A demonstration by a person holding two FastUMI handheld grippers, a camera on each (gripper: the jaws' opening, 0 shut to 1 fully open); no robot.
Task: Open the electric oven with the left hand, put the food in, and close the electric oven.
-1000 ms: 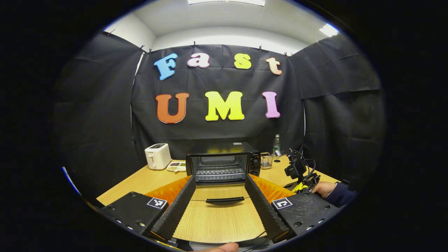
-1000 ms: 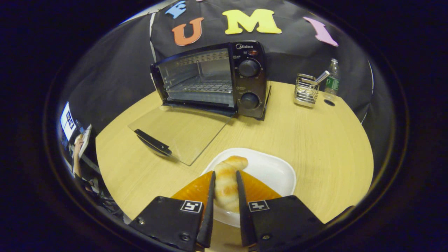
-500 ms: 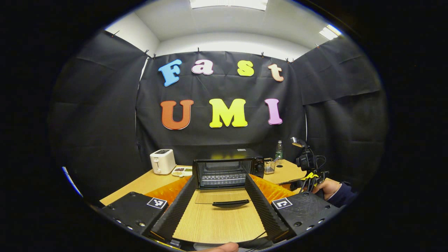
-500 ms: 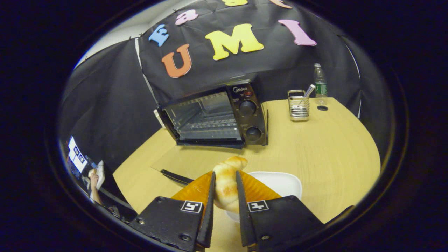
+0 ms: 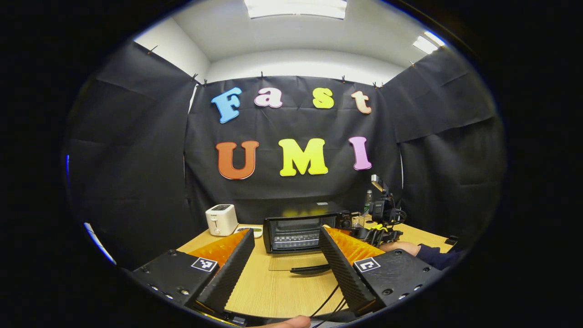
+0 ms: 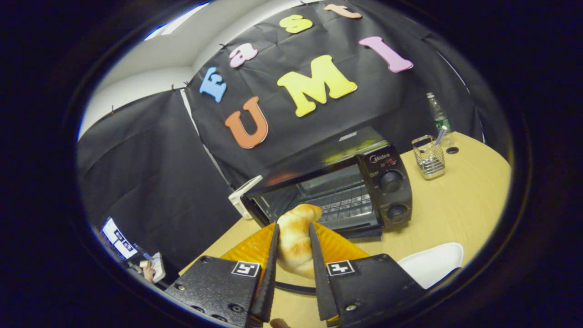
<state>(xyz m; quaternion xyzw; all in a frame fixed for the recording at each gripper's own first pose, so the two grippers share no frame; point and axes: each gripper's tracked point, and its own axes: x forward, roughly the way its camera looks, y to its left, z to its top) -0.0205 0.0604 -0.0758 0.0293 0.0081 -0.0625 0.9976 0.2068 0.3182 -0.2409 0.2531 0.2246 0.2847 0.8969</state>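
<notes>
The right claw (image 6: 294, 259) pinches the bread roll (image 6: 296, 234) at its middle — soft, light, easily crushed. The left claw (image 5: 284, 262) gapes wide, empty — oven (image 6: 346, 191) open.

Bright ceiling panels (image 5: 295, 8) overhead, dark cloth walls, sharp focus, strong fisheye bending (worst at edges)

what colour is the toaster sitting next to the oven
The toaster is white, seen best in the left gripper view, left of the black oven.

"Midea" on oven (image 6: 360, 182) panel
</notes>
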